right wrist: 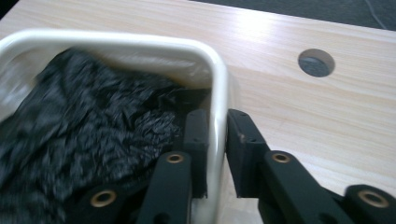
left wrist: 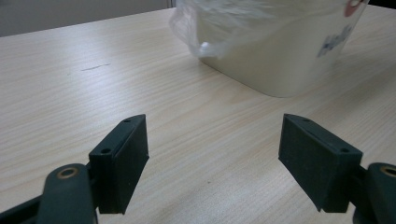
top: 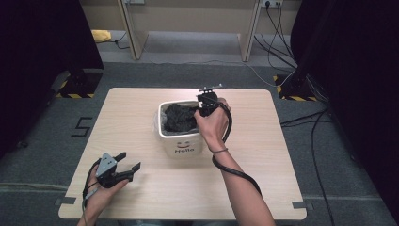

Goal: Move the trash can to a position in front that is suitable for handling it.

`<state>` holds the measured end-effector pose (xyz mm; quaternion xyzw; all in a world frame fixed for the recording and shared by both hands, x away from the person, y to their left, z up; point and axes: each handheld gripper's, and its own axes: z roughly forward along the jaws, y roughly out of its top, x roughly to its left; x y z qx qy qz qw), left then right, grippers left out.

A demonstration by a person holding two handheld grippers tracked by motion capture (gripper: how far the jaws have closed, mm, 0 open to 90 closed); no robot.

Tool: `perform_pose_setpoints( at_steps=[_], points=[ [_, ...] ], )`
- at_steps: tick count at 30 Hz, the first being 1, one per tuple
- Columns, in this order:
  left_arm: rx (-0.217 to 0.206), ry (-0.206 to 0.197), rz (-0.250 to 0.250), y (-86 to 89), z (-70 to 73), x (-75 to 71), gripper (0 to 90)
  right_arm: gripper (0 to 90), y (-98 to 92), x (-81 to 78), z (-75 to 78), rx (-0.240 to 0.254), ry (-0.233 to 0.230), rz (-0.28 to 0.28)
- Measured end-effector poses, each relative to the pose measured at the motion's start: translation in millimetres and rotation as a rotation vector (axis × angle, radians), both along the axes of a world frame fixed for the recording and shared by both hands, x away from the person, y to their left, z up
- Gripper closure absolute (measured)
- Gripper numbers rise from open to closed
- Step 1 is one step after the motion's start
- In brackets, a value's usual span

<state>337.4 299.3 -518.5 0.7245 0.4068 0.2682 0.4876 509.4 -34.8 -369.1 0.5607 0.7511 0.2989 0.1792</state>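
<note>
Right tool (right wrist: 215,154) pinching white bin's rim (right wrist: 217,84), black bag (right wrist: 84,135) just inside, left tool (left wrist: 212,163) spread.

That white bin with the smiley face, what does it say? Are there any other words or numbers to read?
"Hello": on the front of the white bin, under a smiley face.
"5": marked on the grey floor, left of the table.
Blurred letters on the bin in the left gripper view: not readable there.

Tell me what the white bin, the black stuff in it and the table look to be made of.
White bin: likely plastic, with a smooth, glossy rounded rim and printed lettering. Black stuff: probably a thin crumpled plastic bag, creased with a faint sheen. Table: pale wood-grain top, matte, possibly laminate.
</note>
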Motion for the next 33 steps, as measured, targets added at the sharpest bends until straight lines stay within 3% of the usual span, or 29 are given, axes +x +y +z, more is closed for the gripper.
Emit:
perform_pose_setpoints(
  at_steps=[3, 12, 15, 23, 33],
  points=[
    [0.000, -0.001, -0.001, 0.0, 0.0, -0.1, 23.8, 81.7, 2.6, -2.6, 0.3, -0.040, -0.012, -0.046],
    [-0.001, -0.001, -0.002, 0.2, 0.0, -0.1, 23.8, 81.1, -3.3, -3.3, 3.1, -0.064, -0.003, -0.170],
    [-0.005, -0.003, -0.002, 0.5, 0.0, -0.1, 23.8, 76.6, -7.9, -7.4, 6.8, -0.046, -0.018, -0.158],
    [-0.003, -0.001, 0.000, 0.2, 0.0, 0.1, 23.8, 73.0, -28.0, -17.2, 15.8, 0.088, 0.058, -0.074],
    [-0.003, -0.003, 0.004, 0.5, 0.0, -0.1, 23.9, 77.5, -38.5, -23.9, 9.2, 0.112, 0.116, -0.024]
  ],
)
